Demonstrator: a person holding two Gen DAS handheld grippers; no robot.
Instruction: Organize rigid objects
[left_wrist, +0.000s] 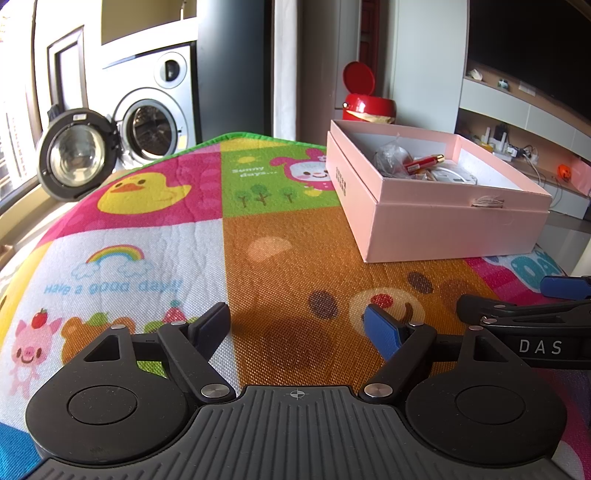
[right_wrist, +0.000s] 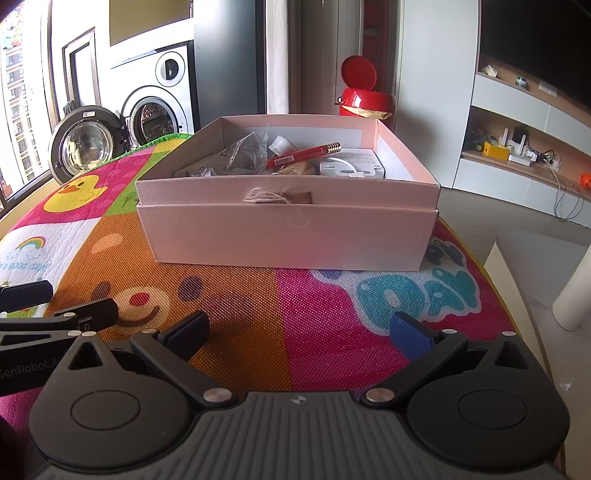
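Right wrist, pink box (right_wrist: 288, 232) contents jumbled, indistinct

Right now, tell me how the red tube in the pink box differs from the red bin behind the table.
The red tube is thin, lies tilted among clutter inside the pink box, and has a gold cap. The red bin is wide, stands upright beyond the table, and its round lid is flipped open. Both are glossy red.
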